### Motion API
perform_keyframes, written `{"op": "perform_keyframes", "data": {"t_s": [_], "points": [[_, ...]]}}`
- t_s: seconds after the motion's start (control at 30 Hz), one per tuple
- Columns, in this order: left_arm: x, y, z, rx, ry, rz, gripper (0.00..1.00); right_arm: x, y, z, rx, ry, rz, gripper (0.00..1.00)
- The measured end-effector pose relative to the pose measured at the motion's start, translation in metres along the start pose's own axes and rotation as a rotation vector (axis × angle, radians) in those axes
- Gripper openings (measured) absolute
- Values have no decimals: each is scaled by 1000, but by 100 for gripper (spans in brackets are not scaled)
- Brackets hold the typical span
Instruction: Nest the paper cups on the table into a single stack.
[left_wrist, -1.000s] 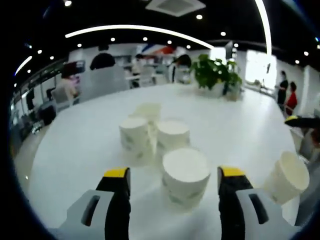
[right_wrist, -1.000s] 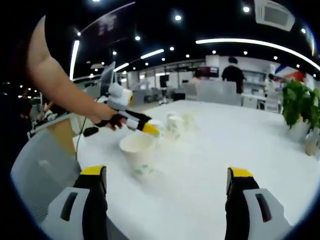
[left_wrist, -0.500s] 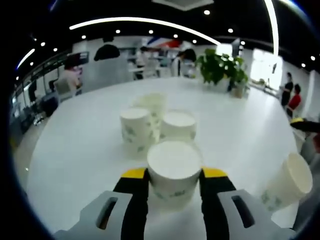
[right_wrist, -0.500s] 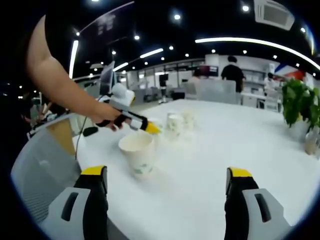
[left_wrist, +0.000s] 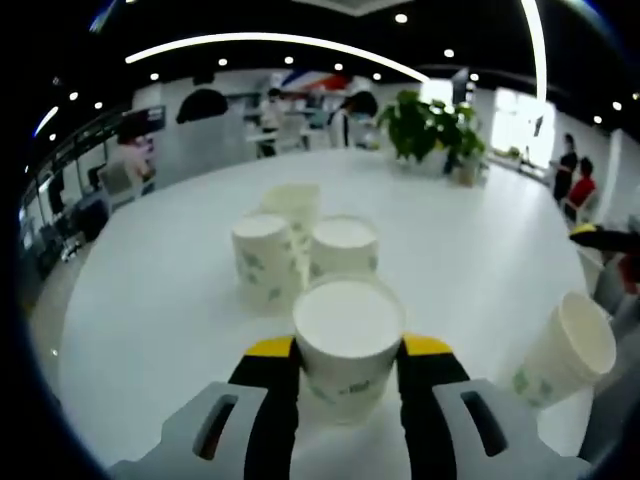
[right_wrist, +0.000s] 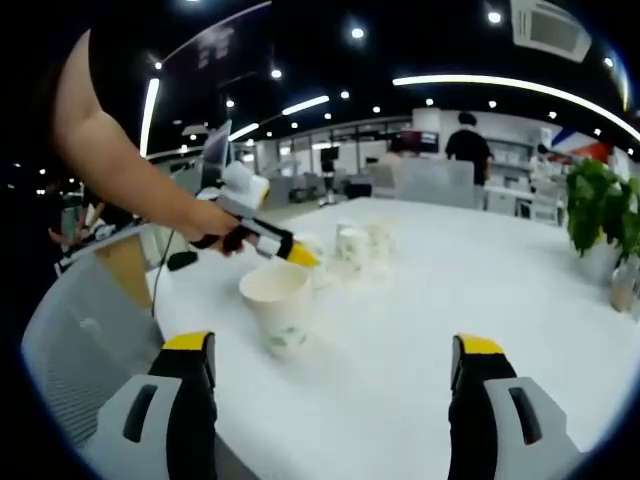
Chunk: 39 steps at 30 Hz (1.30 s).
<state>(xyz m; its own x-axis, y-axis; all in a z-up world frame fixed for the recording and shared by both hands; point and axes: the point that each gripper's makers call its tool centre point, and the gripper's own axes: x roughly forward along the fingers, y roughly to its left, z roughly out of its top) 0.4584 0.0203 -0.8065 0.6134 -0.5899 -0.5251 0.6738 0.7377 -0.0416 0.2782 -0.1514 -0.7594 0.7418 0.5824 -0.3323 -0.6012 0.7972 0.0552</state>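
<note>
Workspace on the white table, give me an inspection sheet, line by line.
Surface: white table, bare around the cups.
Job's things: one paper cup between the left claw's jaws; three cups clustered behind it; a lone cup ahead of the right claw.
Clutter: nothing seen.
Grippers: left claw shut on the paper cup; right claw open, holding nothing.
Cables: a dark cable at the table edge.
Surroundings: potted plant, office with people behind.

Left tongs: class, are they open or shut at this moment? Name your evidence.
Shut on a paper cup: the left tongs have both yellow-tipped jaws pressed against the cup's sides.
</note>
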Motion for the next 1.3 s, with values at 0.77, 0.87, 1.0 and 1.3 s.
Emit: {"op": "perform_keyframes", "data": {"t_s": [0.77,0.87,1.0,1.3], "points": [[-21,12,27,-28,4,-13,37,2,-3,2,-10,13,-3,95],[-25,13,35,-24,8,-16,37,3,-3,2,-11,16,-3,95],[-28,19,45,-28,-4,-22,37,5,-4,2,-13,20,-5,94],[-35,25,66,-10,-24,-27,37,6,-3,2,-16,22,-6,94]]}}
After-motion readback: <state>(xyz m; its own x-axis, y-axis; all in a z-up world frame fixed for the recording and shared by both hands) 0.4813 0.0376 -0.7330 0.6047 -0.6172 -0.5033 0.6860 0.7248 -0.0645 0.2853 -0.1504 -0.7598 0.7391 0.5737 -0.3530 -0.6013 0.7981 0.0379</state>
